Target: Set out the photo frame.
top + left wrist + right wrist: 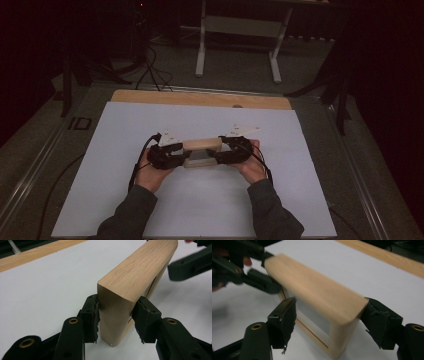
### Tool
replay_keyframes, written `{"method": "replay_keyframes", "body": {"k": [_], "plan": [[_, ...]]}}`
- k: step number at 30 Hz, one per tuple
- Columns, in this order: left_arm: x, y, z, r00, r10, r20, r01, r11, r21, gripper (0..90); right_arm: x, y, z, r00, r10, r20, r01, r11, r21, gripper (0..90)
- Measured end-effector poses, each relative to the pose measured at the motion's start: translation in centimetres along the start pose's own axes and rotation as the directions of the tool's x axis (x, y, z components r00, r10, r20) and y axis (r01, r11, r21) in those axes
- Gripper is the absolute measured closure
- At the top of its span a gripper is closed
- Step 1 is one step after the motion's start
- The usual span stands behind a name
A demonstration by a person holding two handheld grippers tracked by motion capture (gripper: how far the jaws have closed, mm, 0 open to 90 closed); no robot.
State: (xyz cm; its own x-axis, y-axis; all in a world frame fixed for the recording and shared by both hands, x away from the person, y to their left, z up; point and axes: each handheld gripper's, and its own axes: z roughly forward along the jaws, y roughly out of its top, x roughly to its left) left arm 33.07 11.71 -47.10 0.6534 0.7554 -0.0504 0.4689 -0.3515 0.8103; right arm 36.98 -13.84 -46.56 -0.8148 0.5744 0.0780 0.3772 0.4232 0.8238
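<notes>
Left gripper view: pale oak frame (135,287) stands on edge, pinched by left jaws, right jaws spread.

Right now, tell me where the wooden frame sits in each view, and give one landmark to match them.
High view: the wooden frame stands at the centre of the white sheet, between the two grippers.
Left gripper view: the frame runs from bottom centre to the top right, its near end between the black fingers.
Right gripper view: the frame runs from the upper left to bottom centre.
Shared landmark: the table's wooden edge strip beyond the sheet.
</notes>
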Motion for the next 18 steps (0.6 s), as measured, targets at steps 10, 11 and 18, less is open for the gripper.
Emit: {"method": "replay_keyframes", "body": {"k": [10, 11, 18], "plan": [[0.91, 0.35, 0.41, 0.9996, -0.013, 0.026, 0.013, 0.9999, -0.001, 57.8, -0.16, -0.5, 0.48, 0.9994, 0.005, 0.035, -0.006, 1.0, 0.014, 33.6], [0.9, 0.4, 0.48, 0.9996, -0.009, 0.026, 0.009, 1.0, -0.001, 57.9, -0.21, -0.5, 0.48, 0.9993, 0.007, 0.037, -0.007, 1.0, 0.012, 34.1], [0.73, 0.59, 0.76, 0.9996, -0.008, 0.027, 0.008, 1.0, 0.0, 58.5, -0.78, -0.43, 0.65, 0.9991, 0.027, 0.032, -0.027, 1.0, -0.012, 33.9]]}}
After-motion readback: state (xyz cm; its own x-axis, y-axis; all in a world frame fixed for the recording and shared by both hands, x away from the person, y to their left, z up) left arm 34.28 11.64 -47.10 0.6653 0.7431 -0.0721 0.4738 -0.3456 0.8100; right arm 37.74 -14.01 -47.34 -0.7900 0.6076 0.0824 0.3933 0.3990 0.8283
